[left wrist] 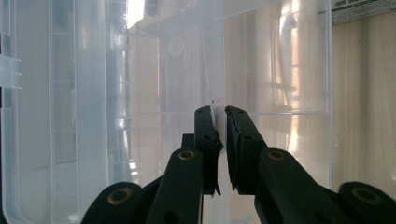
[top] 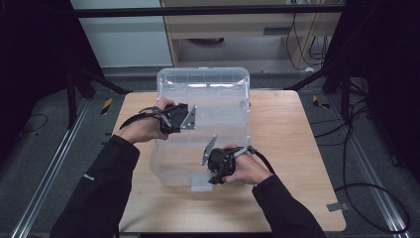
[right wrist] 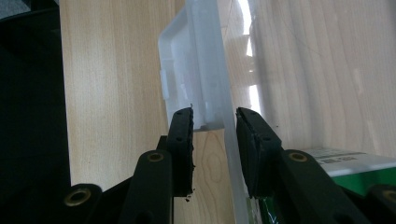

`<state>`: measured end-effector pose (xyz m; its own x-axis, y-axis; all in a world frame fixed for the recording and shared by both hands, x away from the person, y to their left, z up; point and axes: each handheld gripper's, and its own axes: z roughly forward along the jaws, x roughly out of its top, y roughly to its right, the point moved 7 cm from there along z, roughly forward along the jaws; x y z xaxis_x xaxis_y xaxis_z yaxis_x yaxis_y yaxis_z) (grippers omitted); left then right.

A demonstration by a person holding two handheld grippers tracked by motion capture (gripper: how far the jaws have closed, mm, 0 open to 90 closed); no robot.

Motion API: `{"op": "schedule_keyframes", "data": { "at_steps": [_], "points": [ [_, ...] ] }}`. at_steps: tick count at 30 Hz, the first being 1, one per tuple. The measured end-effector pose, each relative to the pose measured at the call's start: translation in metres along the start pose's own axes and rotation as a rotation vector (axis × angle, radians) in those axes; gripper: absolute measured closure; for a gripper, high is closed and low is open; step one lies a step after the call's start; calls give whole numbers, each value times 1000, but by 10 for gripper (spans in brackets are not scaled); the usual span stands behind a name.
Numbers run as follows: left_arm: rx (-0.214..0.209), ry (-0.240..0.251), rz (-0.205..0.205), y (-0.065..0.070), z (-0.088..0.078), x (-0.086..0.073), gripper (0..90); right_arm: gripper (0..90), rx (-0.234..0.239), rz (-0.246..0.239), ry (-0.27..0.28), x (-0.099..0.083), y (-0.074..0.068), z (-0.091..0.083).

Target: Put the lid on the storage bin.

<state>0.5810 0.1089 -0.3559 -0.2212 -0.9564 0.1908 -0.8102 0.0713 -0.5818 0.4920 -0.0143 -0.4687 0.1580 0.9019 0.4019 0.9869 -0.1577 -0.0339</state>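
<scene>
A clear plastic storage bin (top: pixel 218 99) without a lid stands in the middle of the wooden table (top: pixel 287 139). My left gripper (top: pixel 171 130) reaches down over the bin's left wall. In the left gripper view its jaws (left wrist: pixel 221 114) are pinched on that thin clear wall (left wrist: pixel 154 70). My right gripper (top: pixel 215 179) sits at the bin's front side, beside a grey latch (top: pixel 202 183). In the right gripper view its jaws (right wrist: pixel 215 119) clasp the bin's thick white rim (right wrist: pixel 196 60), one pad on each side.
A green-and-white label (right wrist: pixel 359 172) shows through the clear plastic. Bare tabletop (right wrist: pixel 112 70) lies to the left, right and front of the bin. Black frame legs (top: pixel 341 84) and floor cables (top: pixel 376 198) surround the table.
</scene>
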Motion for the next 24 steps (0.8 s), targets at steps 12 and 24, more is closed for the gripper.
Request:
{"op": "schedule_keyframes", "data": {
  "at_steps": [12,24],
  "points": [
    [-5,8,-10,10,-6,0,829,678,-6,-5,3,0,0,0],
    [-21,17,-12,23,-10,0,829,676,-19,-5,4,0,-1,-1]
  ]
}}
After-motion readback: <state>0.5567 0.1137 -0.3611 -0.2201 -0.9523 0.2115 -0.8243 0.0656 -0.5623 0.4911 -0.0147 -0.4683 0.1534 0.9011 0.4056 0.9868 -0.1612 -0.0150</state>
